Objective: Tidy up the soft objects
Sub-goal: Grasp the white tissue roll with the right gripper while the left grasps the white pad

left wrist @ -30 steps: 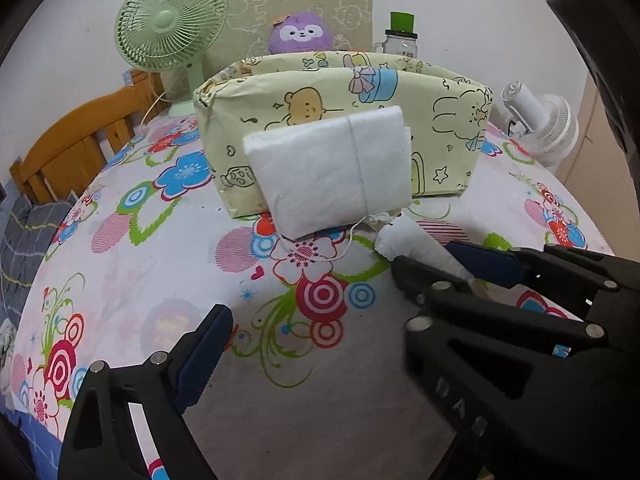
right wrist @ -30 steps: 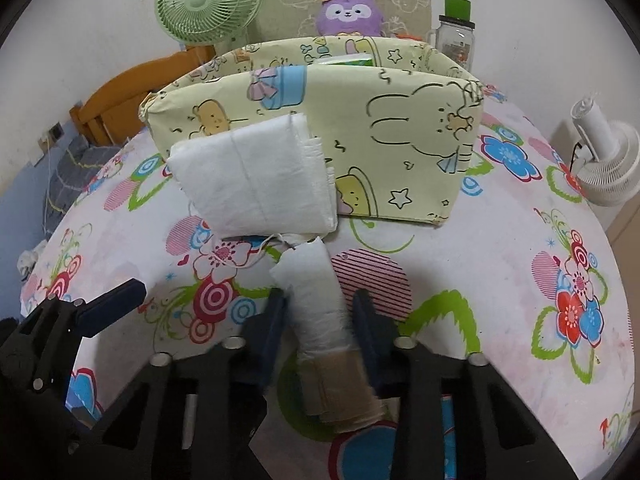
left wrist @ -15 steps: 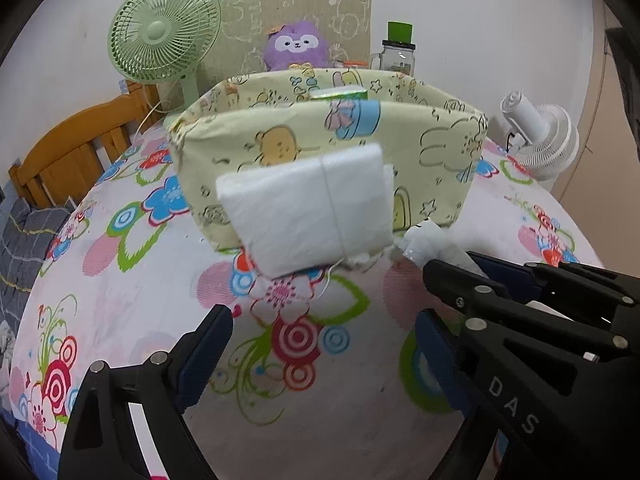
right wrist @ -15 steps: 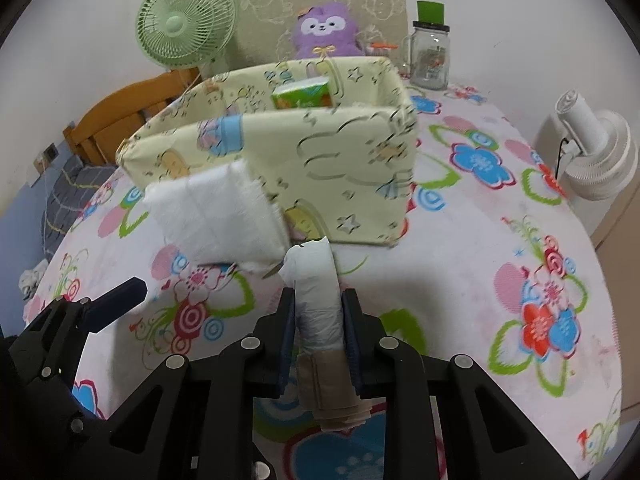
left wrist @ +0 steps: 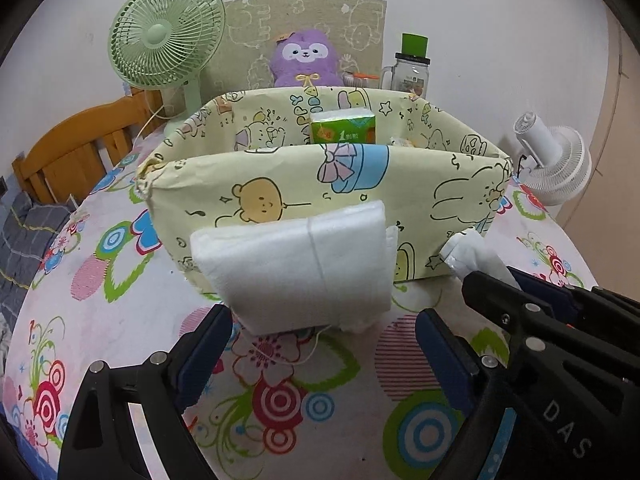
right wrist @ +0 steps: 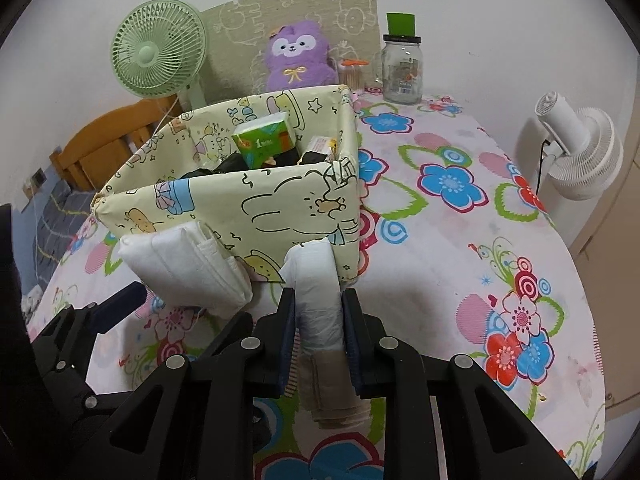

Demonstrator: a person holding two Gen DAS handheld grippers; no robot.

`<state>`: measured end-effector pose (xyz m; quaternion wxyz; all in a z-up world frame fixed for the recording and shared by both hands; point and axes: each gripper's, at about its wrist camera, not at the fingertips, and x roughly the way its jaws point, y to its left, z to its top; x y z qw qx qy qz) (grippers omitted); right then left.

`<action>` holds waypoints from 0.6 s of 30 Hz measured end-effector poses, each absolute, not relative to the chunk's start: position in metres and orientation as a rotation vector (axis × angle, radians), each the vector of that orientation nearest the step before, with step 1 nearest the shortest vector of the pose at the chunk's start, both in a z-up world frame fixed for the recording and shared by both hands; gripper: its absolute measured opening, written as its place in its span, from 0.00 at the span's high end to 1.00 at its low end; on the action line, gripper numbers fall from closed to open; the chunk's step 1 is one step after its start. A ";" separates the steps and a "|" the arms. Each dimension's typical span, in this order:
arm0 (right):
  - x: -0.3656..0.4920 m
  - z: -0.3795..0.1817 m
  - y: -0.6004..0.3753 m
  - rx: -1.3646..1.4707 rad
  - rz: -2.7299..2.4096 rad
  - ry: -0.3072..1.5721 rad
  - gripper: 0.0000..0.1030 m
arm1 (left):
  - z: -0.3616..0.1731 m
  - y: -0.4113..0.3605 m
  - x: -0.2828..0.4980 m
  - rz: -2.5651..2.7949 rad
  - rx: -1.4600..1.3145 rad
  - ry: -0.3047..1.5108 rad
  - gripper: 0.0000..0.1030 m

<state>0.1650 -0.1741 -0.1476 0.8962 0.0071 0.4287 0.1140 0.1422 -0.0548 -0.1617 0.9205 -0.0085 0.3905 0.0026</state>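
Lifted clear of the flowered cloth since a second ago, the white roll (right wrist: 318, 292) now rides up in front of the fabric storage box (right wrist: 280, 208), where before it lay flat on the bench (right wrist: 440, 280) between the pads. The right hand-held gripper (right wrist: 318, 320) is clamped narrow on it, both pads pressed into its sides. The roll looks like a rolled plastic bag or soft wrap with a tan band at its near end; I cannot tell which. Its long axis runs along the fingers, the white tip pointing away from the holder toward the box's front wall, near the right front corner, tilted a little upward. The left hand-held gripper (left wrist: 320, 356) has come closer too and stands wide, holding nothing, its pads either side of the folded white pad (left wrist: 300, 268) that leans against the box front. That pad lies with its long side across the view, roughly parallel to the front wall. As for progress, the box already holds a green tissue pack (right wrist: 266, 144) and some dark items, so part of the sorting seems done; the roll is held but not yet over the rim, and the folded pad is untouched, so I judge two things remain to go in.
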 end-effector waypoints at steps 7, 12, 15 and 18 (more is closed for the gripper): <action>0.168 -0.150 -0.174 0.031 0.237 0.898 0.76 | -0.168 -0.057 0.153 0.020 0.001 0.808 0.09; 0.171 -0.154 -0.176 0.040 0.220 0.913 0.76 | -0.172 -0.059 0.157 0.011 0.007 0.819 0.07; 0.172 -0.157 -0.177 0.045 0.217 0.920 0.76 | -0.174 -0.060 0.159 0.002 0.009 0.827 0.09; 0.172 -0.157 -0.177 0.047 0.214 0.923 0.76 | -0.173 -0.063 0.159 -0.012 0.015 0.821 0.14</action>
